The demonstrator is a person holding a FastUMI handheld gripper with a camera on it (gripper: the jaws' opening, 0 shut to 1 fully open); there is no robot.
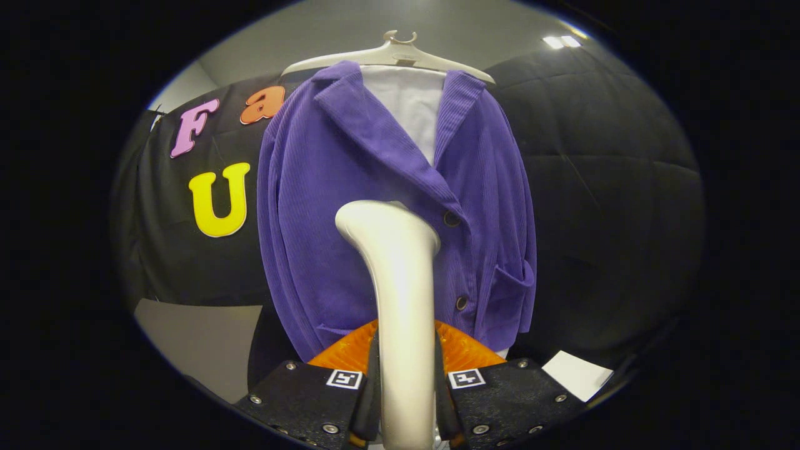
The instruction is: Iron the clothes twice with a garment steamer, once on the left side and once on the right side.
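My fingers [406, 400] are clamped on the garment steamer [400, 294], its head up near the purple jacket [350, 206] on its hanger [400, 53] ahead. I'd keep the head flat on the cloth and stroke slowly (buttons avoided).

**Even overhead light, strong fisheye bend**

I saw the scene lit from above by a ceiling panel [561, 42] at the upper right, which blew out to pure white. The light was soft and fairly even. The garment steamer [400, 294], clamped between the gripper [405, 400] fingers at the bottom centre, caught a bright sheen down its handle and looked slightly soft, being so close. The purple jacket [350, 206] behind it was sharp, its ribbing readable, with gentle shadows in its folds. Toward the edges, lines curved hard and the picture dimmed.
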